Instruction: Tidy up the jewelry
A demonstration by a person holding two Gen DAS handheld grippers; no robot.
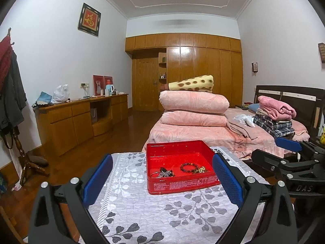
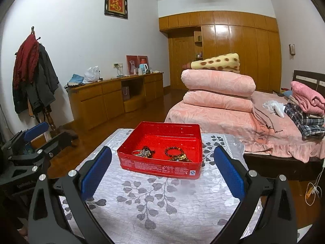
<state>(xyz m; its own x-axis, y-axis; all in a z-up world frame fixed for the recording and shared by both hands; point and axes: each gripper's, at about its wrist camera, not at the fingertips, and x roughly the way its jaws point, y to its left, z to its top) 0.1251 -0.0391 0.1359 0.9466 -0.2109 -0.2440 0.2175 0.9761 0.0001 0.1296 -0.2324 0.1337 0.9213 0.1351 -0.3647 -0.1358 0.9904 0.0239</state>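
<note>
On the leaf-print cloth a red tin is seen, lidless, with the jewelry lying loose near its front wall. At left, the left gripper is held wide and empty, short of the tin. Inside, from left: a dark tangle of chain and beads — likely light, limp and prone to snag — then a bead bracelet, a round ring of hard, glossy beads, best pinched across its strand. At right, the right gripper is likewise spread wide, nothing held.
</note>
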